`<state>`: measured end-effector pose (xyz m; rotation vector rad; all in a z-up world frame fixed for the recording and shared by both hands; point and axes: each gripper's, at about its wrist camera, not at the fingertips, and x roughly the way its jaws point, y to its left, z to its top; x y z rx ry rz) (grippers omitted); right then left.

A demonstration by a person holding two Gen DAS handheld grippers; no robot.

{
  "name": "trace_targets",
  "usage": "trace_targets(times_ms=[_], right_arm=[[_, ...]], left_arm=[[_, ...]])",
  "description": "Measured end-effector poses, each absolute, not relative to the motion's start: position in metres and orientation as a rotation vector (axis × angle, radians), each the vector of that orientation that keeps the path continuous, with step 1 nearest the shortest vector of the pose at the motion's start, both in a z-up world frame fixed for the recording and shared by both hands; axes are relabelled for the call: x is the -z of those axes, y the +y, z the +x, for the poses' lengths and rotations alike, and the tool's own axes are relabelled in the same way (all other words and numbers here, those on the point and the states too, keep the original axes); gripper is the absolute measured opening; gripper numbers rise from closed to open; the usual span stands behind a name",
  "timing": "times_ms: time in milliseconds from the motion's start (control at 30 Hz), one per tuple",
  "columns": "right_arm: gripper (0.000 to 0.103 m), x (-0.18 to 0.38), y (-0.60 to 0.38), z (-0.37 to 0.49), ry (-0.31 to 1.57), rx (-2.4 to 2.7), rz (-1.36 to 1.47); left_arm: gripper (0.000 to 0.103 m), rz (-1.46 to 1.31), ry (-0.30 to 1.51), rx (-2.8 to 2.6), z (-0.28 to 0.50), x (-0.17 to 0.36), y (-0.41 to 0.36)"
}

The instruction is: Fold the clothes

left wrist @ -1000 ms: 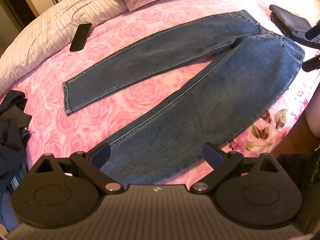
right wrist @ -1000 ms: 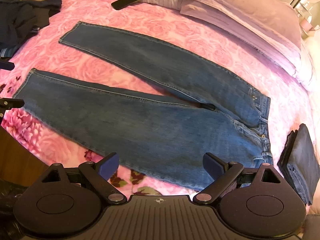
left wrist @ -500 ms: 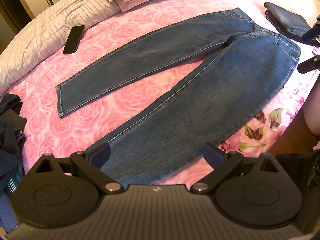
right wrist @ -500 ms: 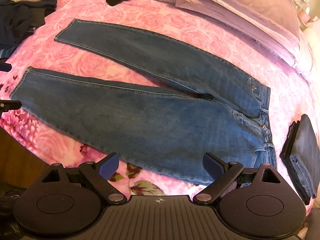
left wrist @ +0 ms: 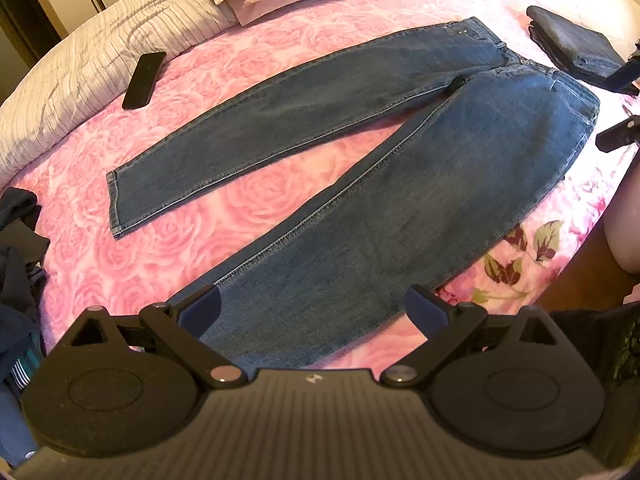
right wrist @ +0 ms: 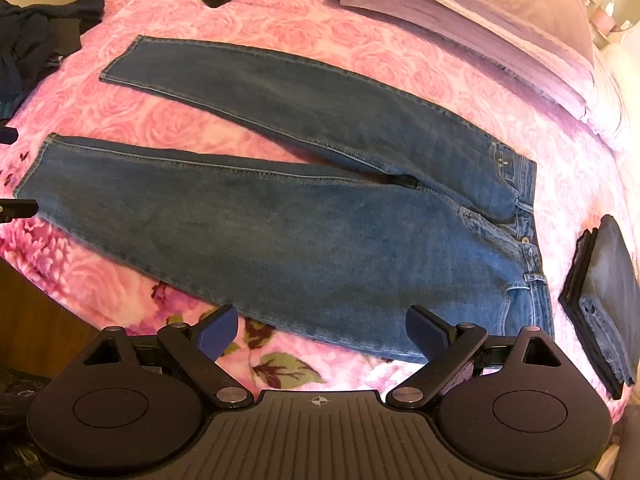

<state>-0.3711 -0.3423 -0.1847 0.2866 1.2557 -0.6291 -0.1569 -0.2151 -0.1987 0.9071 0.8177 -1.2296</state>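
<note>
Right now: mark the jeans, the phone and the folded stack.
jeans (right wrist: 320, 240), right wrist view, near leg's thigh.
phone (left wrist: 144, 80), left wrist view, middle of its screen.
folded stack (right wrist: 612, 292), right wrist view, top face.

In the left wrist view the hem of the near leg of the jeans is covered by the left gripper, so its end cannot be seen. The dark clothes pile is cut by the left edge, and only two finger tips of the right gripper are seen at the right edge. In the right wrist view the folded dark garment is cut by the right edge, and the small objects behind the pillow are too blurred to be told.
</note>
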Motion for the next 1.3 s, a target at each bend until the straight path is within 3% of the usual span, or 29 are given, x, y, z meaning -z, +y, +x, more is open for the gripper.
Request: trace_targets(times_ms=[1300], right_arm=[[0.093, 0.1923, -0.3443, -0.3740, 1.279, 0.636, 0.317]], left_arm=[[0.097, 0.911, 0.838, 1.220, -0.1536, 0.2039, -0.2145]])
